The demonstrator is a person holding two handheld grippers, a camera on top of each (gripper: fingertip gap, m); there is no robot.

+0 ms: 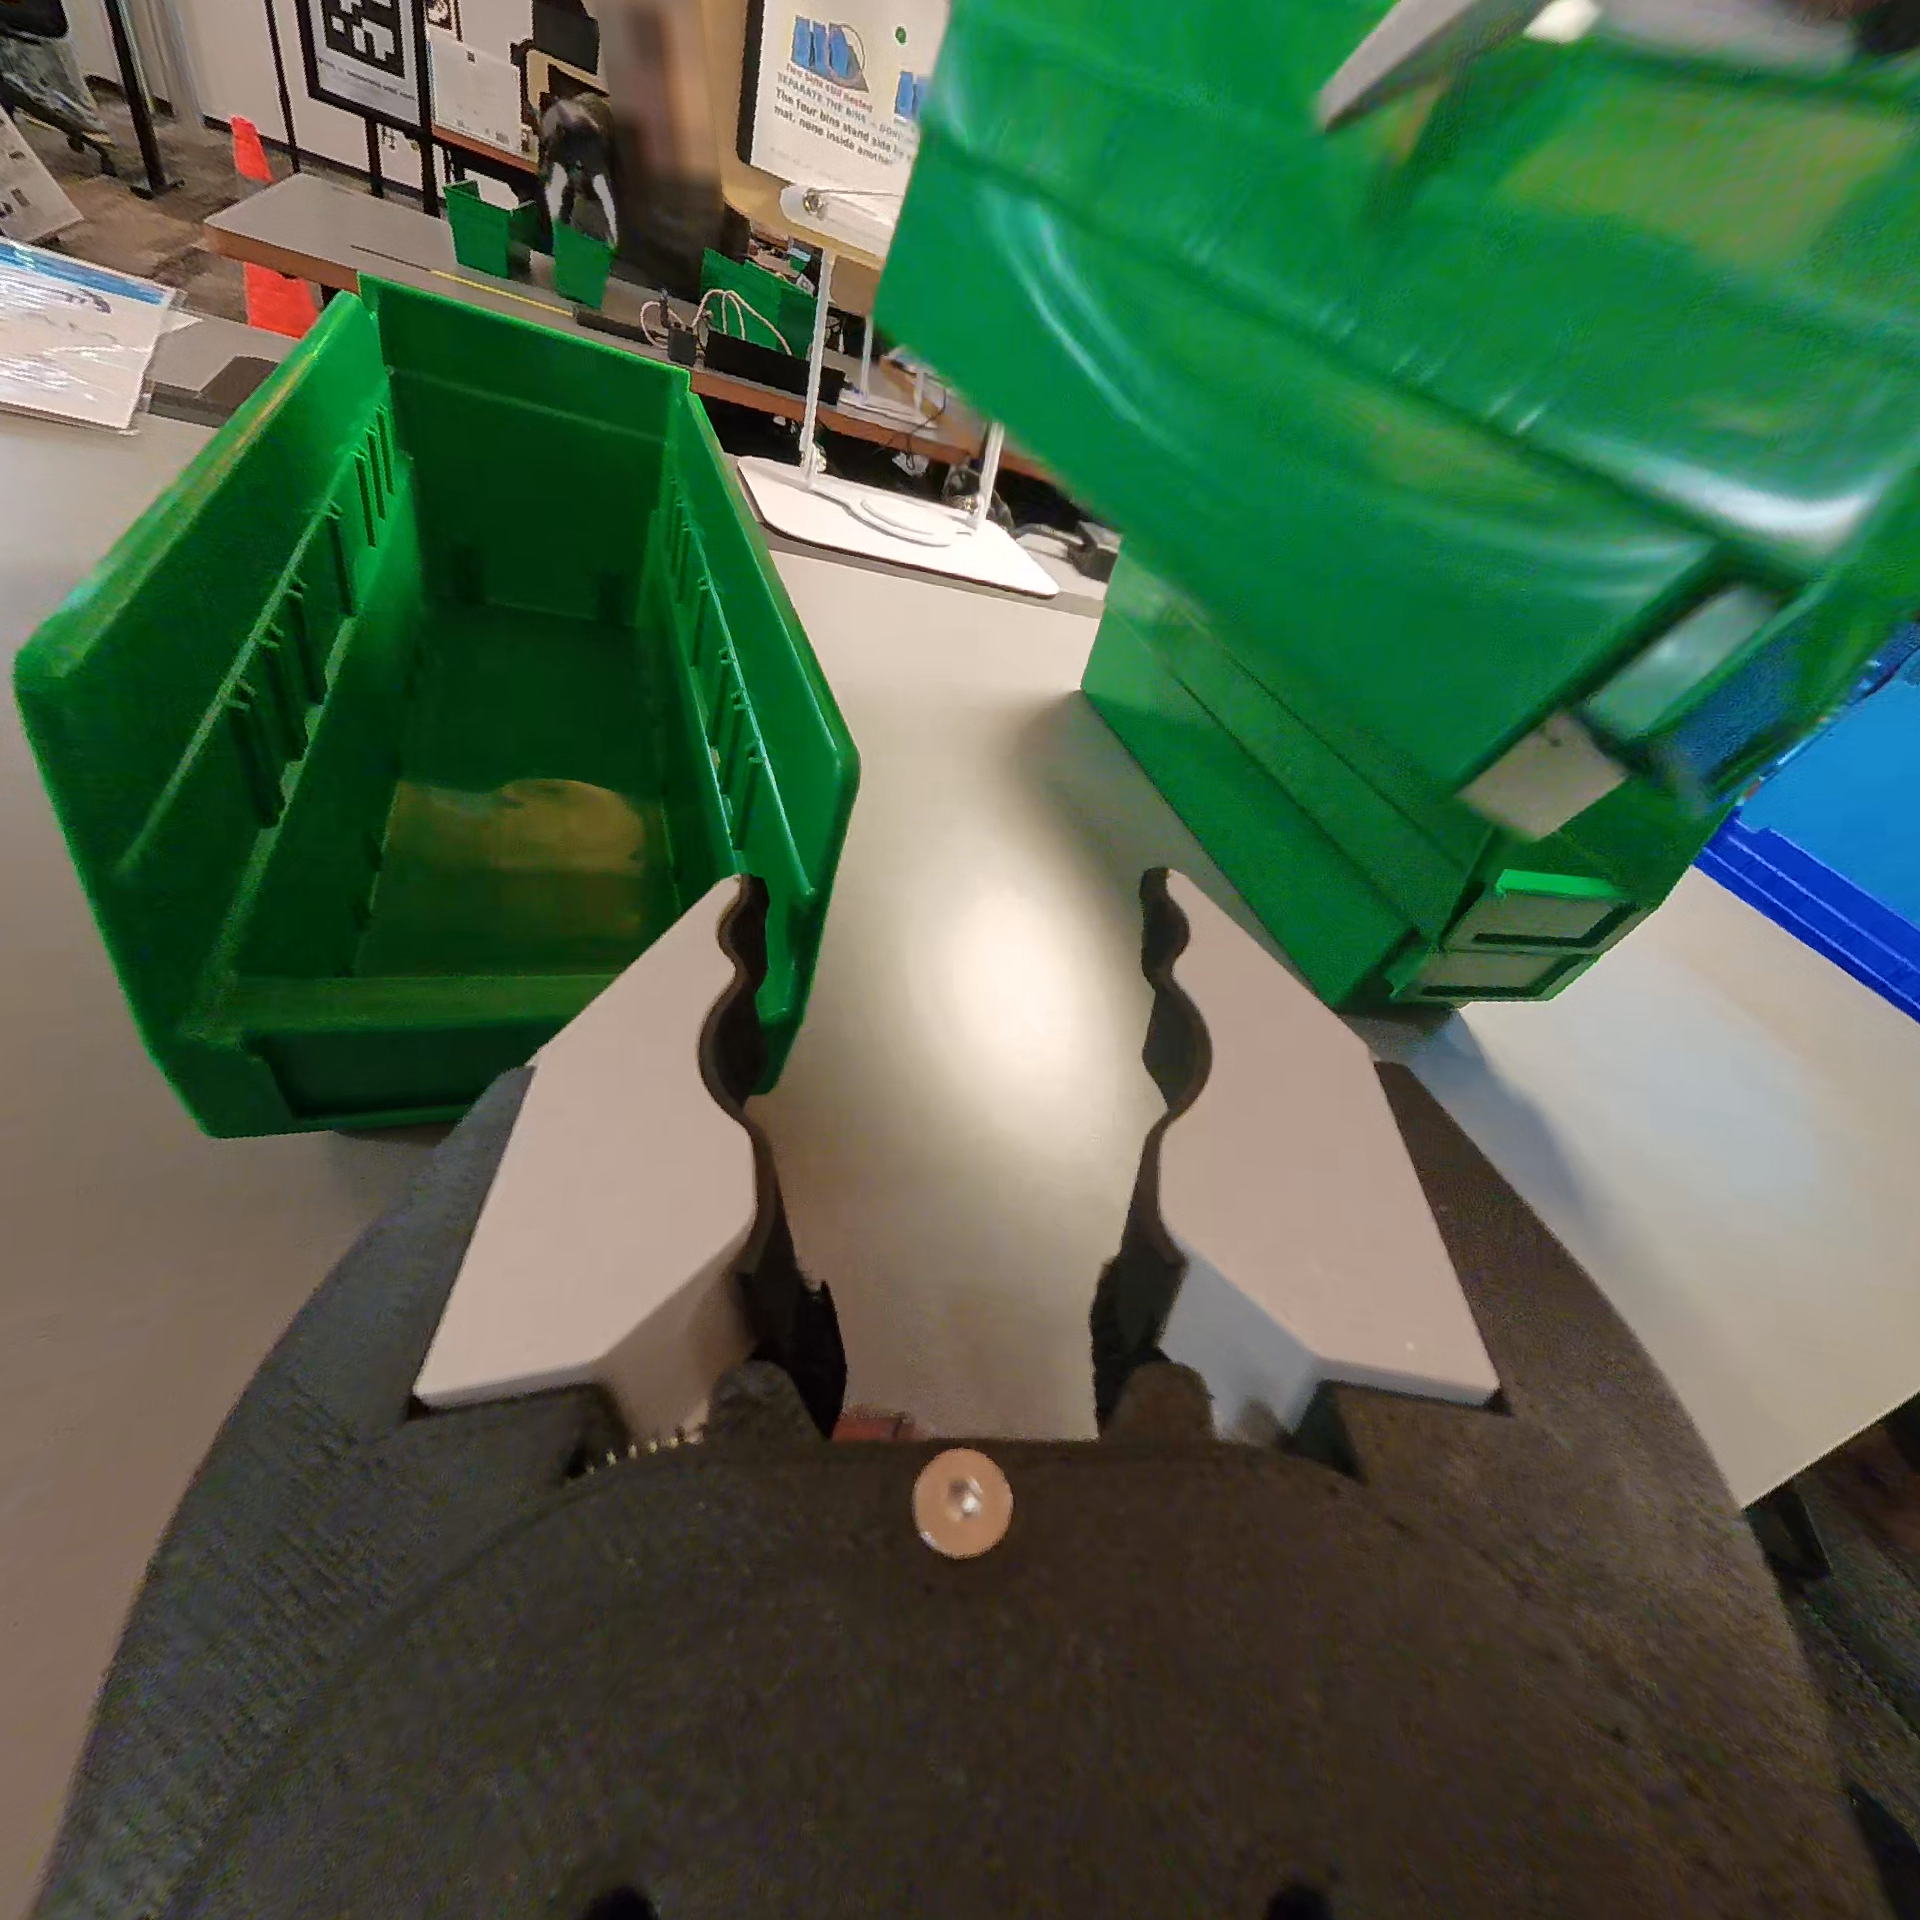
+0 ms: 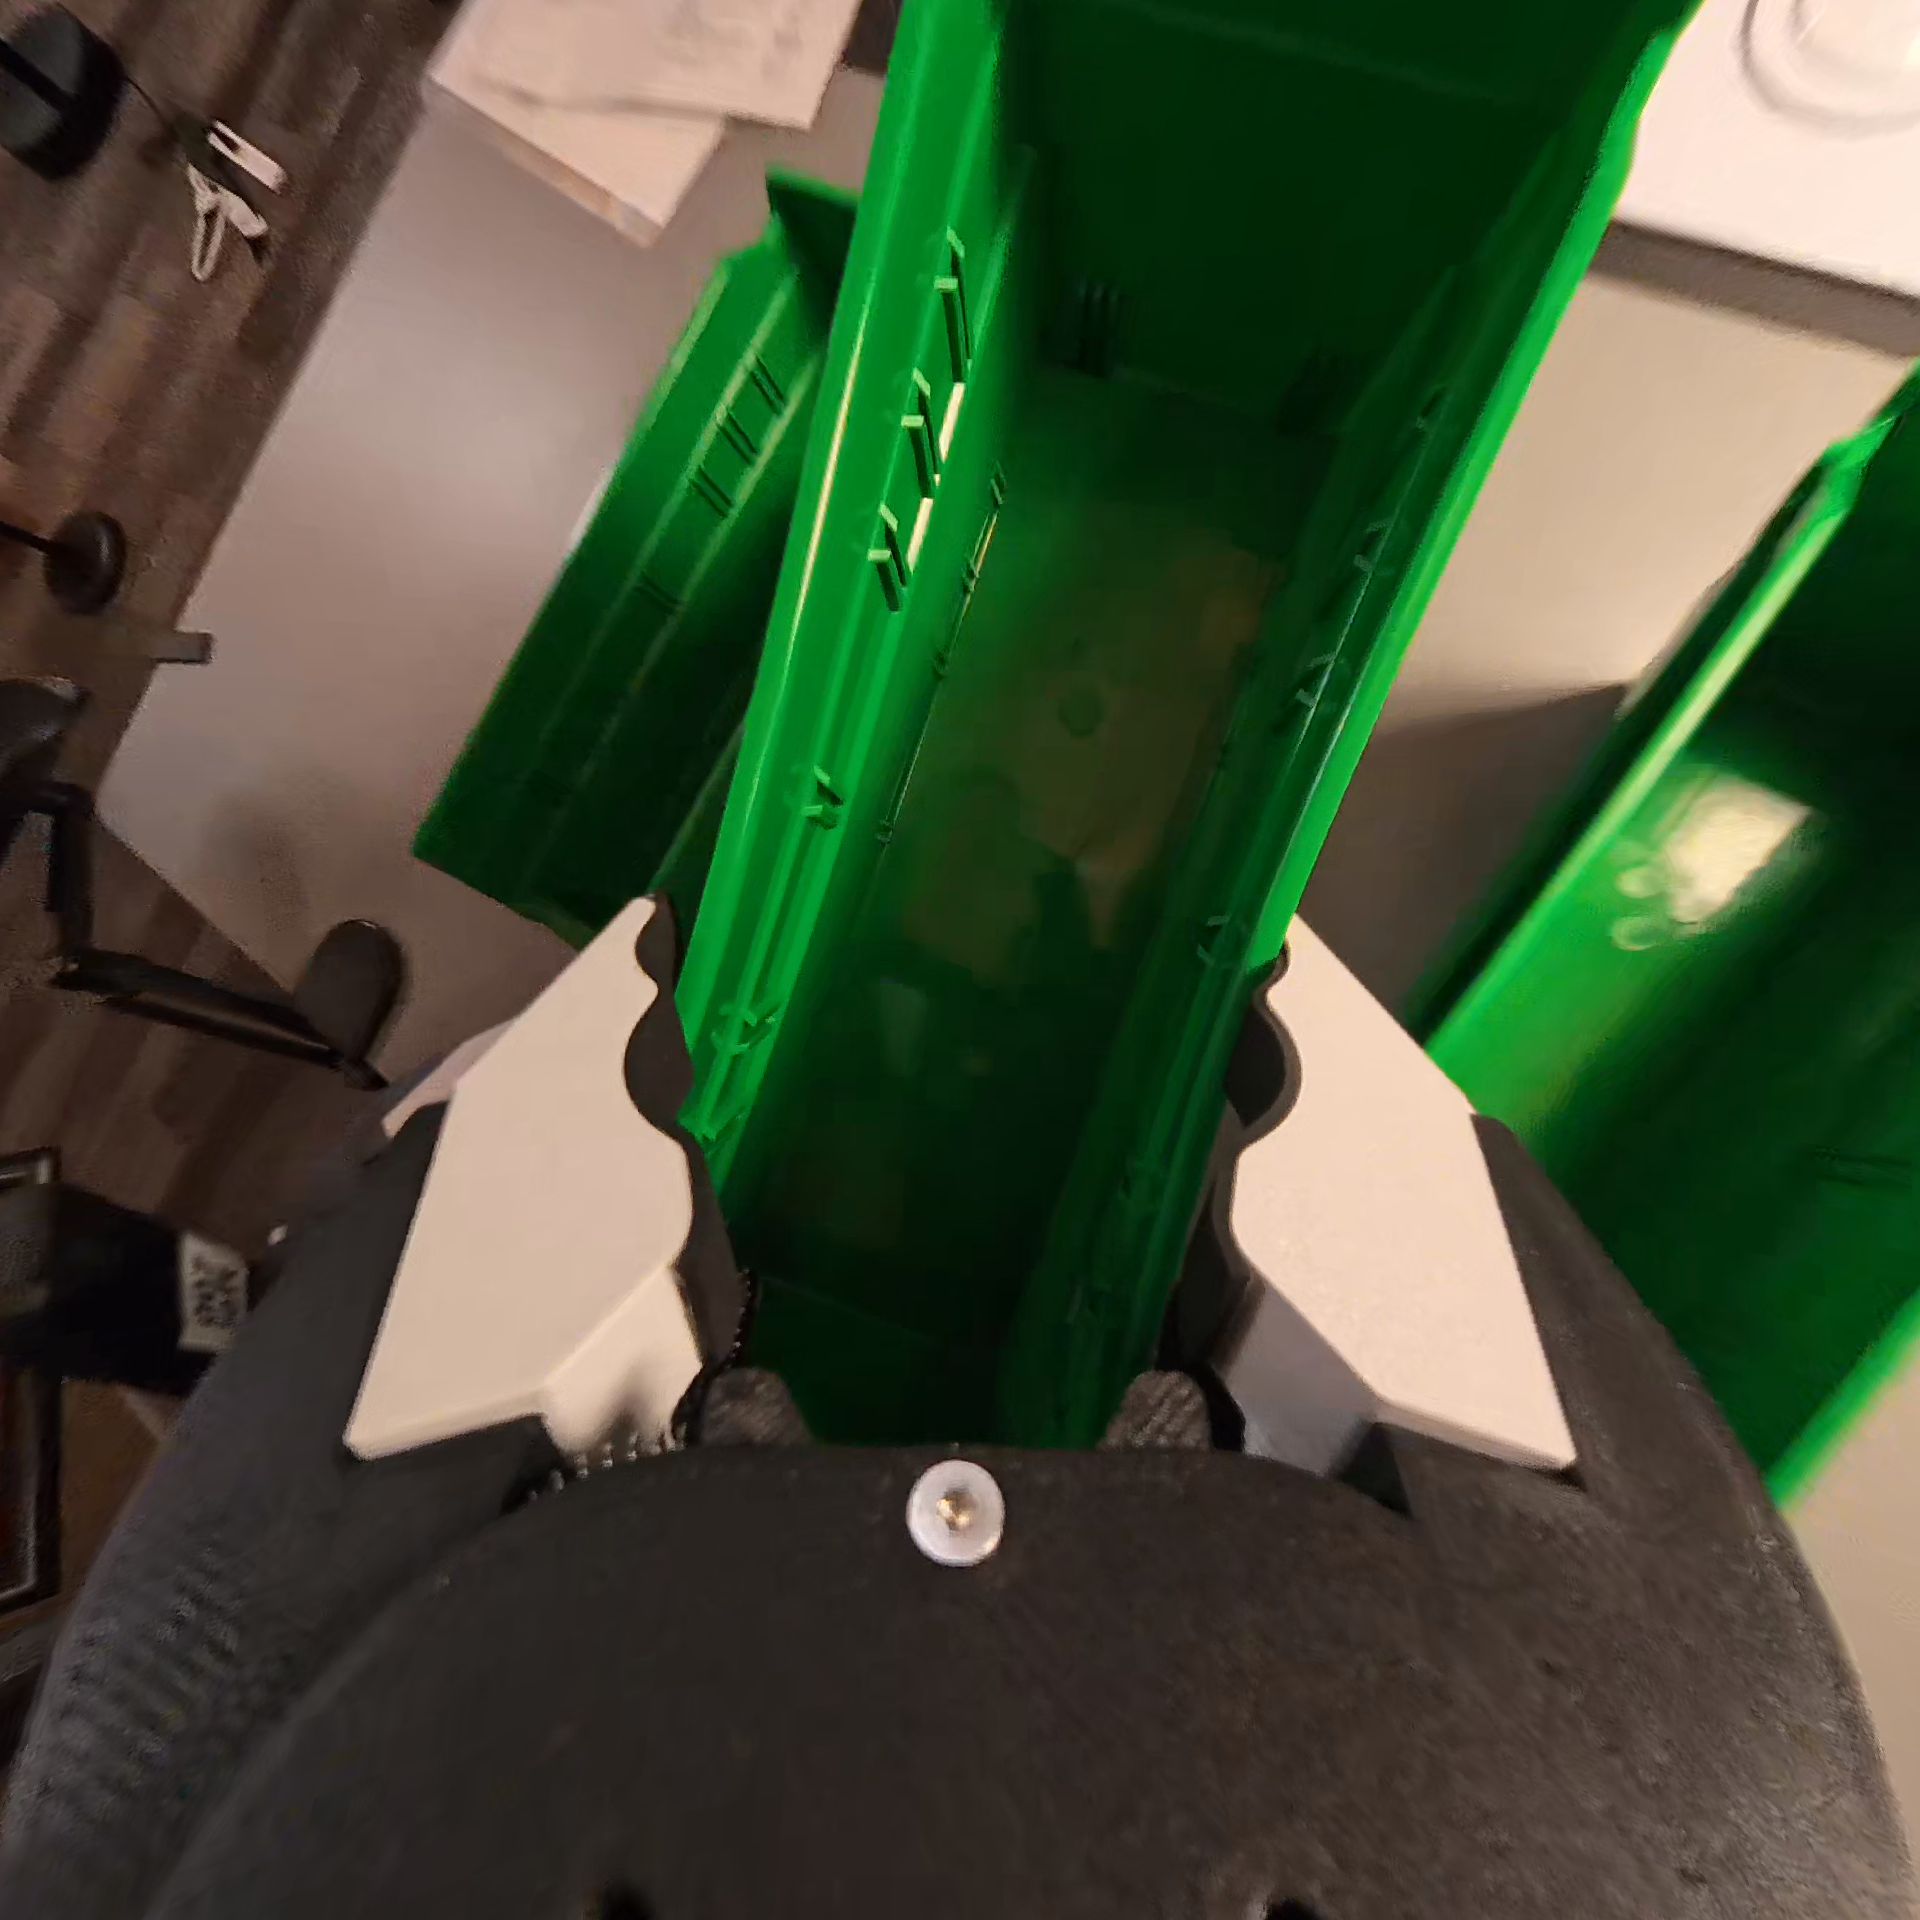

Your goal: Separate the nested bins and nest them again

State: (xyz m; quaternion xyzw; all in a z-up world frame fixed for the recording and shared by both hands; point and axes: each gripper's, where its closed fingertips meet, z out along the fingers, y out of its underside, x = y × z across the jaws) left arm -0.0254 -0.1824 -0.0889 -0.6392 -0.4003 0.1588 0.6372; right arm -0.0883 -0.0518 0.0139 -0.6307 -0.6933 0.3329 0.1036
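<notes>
In the left wrist view, my left gripper (image 1: 951, 914) is open and empty, low over the grey table (image 1: 966, 1091). It sits between a single open green bin (image 1: 436, 727) on its left and a stack of nested green bins (image 1: 1299, 831) on its right. A third green bin (image 1: 1351, 364) hangs tilted in the air at upper right, with the right gripper's grey fingers (image 1: 1538, 779) on its sides. In the right wrist view, my right gripper (image 2: 966, 956) is shut on this green bin (image 2: 1091, 623). Both pads press on its outer side walls, and I look into its open inside.
A blue crate (image 1: 1829, 831) stands at the table's right edge. A white stand base (image 1: 894, 520) and papers (image 1: 73, 332) lie at the back. In the right wrist view, green bins stand left (image 2: 623, 644) and right (image 2: 1714, 935) of the held one, and a chair base (image 2: 208, 1018) is on the floor.
</notes>
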